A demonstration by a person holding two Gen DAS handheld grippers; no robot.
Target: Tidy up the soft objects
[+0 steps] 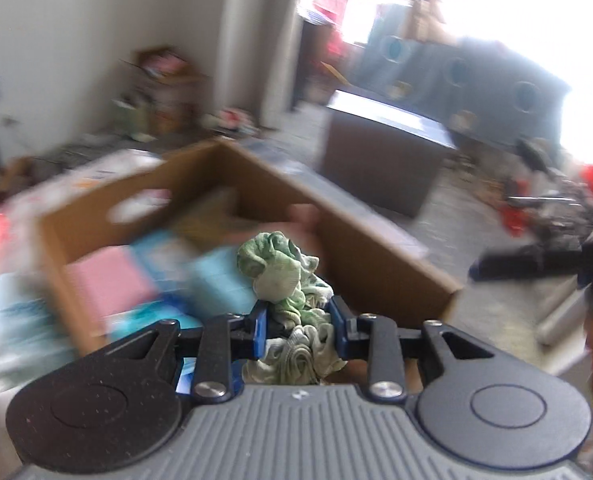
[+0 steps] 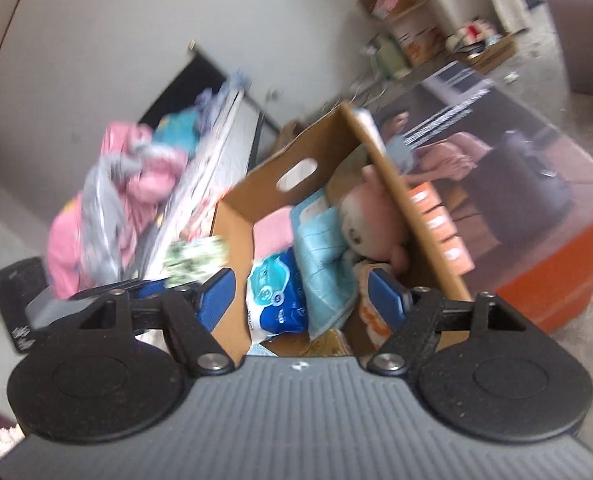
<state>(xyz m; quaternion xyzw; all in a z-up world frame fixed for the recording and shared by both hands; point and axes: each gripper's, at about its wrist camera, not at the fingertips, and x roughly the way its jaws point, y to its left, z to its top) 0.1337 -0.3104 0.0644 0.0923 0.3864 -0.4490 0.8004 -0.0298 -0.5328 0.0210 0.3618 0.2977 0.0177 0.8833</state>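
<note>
While the left tool (image 1: 298,322) pinches a green cloth (image 1: 284,276), the right tool (image 2: 302,294) gapes above the box rim (image 2: 376,152).

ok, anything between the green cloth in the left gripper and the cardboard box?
Nothing visible. The green cloth, pinched in the left gripper, hangs by the open cardboard box; soft items already lie inside.

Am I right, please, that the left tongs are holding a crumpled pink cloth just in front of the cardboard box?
Not quite: the cloth is green and white, not pink. The left wrist view shows it pinched between the blue pads of the left tongs, crumpled, with the cardboard box just beyond it. The rest of your statement stands.
</note>
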